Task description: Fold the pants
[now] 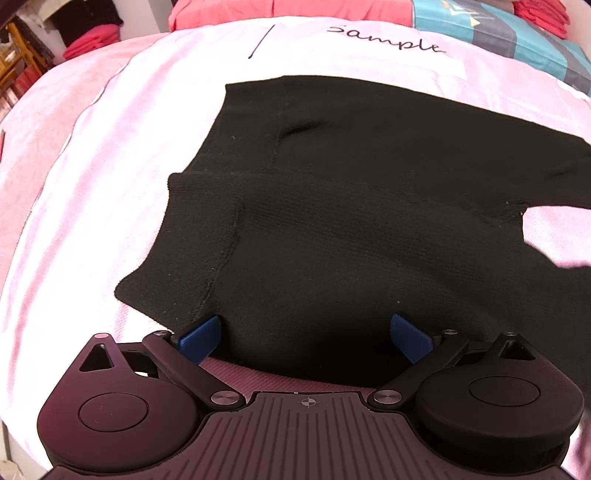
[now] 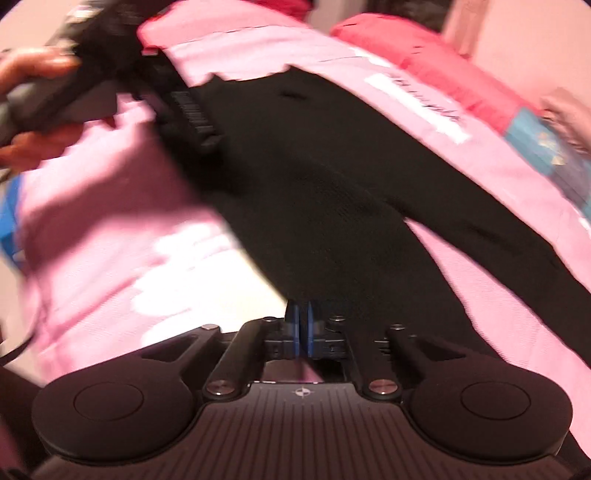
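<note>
Black knit pants (image 1: 332,206) lie spread on a pink bed sheet (image 1: 92,184). My left gripper (image 1: 304,336) hovers open over the near part of the pants, a blue pad on each side and dark fabric between them, untouched. In the right wrist view, which is motion-blurred, the pants (image 2: 332,192) run diagonally from upper left to lower right. My right gripper (image 2: 303,326) is shut, its blue pads pressed together on the near edge of a pant leg. A person's hand (image 2: 29,62) holds the left gripper's handle at upper left.
A white paper label reading "Sample" (image 1: 369,40) lies on the sheet beyond the pants. Coral-red bedding (image 1: 288,11) and a teal patterned blanket (image 1: 517,37) sit at the far edge. A wooden shelf (image 1: 14,55) stands off to the left.
</note>
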A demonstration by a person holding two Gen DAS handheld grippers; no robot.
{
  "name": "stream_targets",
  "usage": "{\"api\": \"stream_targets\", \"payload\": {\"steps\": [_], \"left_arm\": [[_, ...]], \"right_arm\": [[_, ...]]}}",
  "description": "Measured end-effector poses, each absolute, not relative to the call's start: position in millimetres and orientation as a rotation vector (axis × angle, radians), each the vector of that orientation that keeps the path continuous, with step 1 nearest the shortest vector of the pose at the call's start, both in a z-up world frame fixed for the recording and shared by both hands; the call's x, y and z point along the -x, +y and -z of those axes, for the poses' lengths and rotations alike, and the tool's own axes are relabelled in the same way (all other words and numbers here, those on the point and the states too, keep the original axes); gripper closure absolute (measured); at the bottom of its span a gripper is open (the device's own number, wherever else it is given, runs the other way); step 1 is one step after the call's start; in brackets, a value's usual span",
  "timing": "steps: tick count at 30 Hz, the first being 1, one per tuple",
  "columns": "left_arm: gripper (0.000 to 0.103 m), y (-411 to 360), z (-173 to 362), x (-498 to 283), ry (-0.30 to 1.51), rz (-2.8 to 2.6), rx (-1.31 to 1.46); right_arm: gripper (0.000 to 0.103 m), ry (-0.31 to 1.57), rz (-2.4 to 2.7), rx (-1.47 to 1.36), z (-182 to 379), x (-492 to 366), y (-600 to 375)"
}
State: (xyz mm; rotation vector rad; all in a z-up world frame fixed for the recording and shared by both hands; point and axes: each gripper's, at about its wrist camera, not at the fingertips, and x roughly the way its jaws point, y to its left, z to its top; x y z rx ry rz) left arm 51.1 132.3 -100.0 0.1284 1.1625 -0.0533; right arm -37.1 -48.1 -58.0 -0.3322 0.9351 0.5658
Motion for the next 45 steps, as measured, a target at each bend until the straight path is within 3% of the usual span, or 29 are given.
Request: {"api": "stream_targets", "payload": {"steps": [5, 9, 15, 16, 17, 18, 23, 25, 28, 30, 32, 34, 35, 36, 37, 39, 41, 44, 45], "left_arm": [[0.000, 133, 99, -48, 1.153, 0.052, -0.132], [0.000, 135, 96, -48, 1.151, 0.049, -0.127], [0.000, 142, 88, -47, 1.140, 0.036, -0.099], [0.000, 144, 86, -46, 1.135, 0.032, -0.093], [0.000, 147, 84, -46, 1.131, 0.027, -0.085], [0.000, 150, 81, -45, 1.126, 0.021, -0.075], [0.000, 174, 67, -37, 1.099, -0.028, -0.027], [0.000, 186, 63, -33, 1.096, -0.066, -0.018], [0.000, 204, 60, -24, 1.098, -0.120, 0.005], [0.000, 216, 59, -16, 1.102, -0.155, 0.014], [0.000, 226, 58, -8, 1.107, -0.185, 0.015], [0.000, 236, 57, -1, 1.112, -0.212, 0.016], [0.000, 240, 57, 2, 1.115, -0.226, 0.016], [0.000, 246, 57, 5, 1.117, -0.242, 0.021], [0.000, 253, 57, 9, 1.116, -0.257, 0.032], [0.000, 262, 57, 15, 1.119, -0.276, 0.052], [0.000, 269, 59, 18, 1.125, -0.303, 0.063], [0.000, 276, 58, 29, 1.125, -0.333, 0.089], [0.000, 279, 57, 33, 1.126, -0.344, 0.093]], "right_arm": [[0.095, 0.952, -0.574, 0.363, 57, 45, -53], [0.072, 0.872, -0.568, 0.352, 46, 36, -41], [0.060, 0.887, -0.547, 0.383, 74, 10, -19], [0.060, 0.893, -0.539, 0.354, 75, 6, -19], [0.067, 0.911, -0.535, 0.321, 75, 2, -22], [0.097, 0.926, -0.542, 0.300, 72, 2, -23], [0.096, 0.961, -0.687, 0.400, 62, 22, -22], [0.091, 0.939, -0.683, 0.413, 57, 21, -22], [0.075, 0.865, -0.705, 0.356, 43, 8, -12], [0.053, 0.836, -0.722, 0.379, 46, -5, 9], [0.051, 0.806, -0.731, 0.426, 57, -16, 31], [0.052, 0.834, -0.731, 0.410, 73, -32, 49], [0.060, 0.839, -0.722, 0.378, 78, -36, 52], [0.088, 0.843, -0.723, 0.340, 76, -39, 55], [0.094, 0.849, -0.737, 0.333, 70, -36, 58], [0.094, 0.836, -0.862, 0.380, 62, -20, 63], [0.087, 0.836, -0.922, 0.504, 64, -14, 67], [0.063, 0.813, -0.946, 0.437, 47, -37, 66], [0.051, 0.801, -0.960, 0.366, 41, -48, 66]]}}
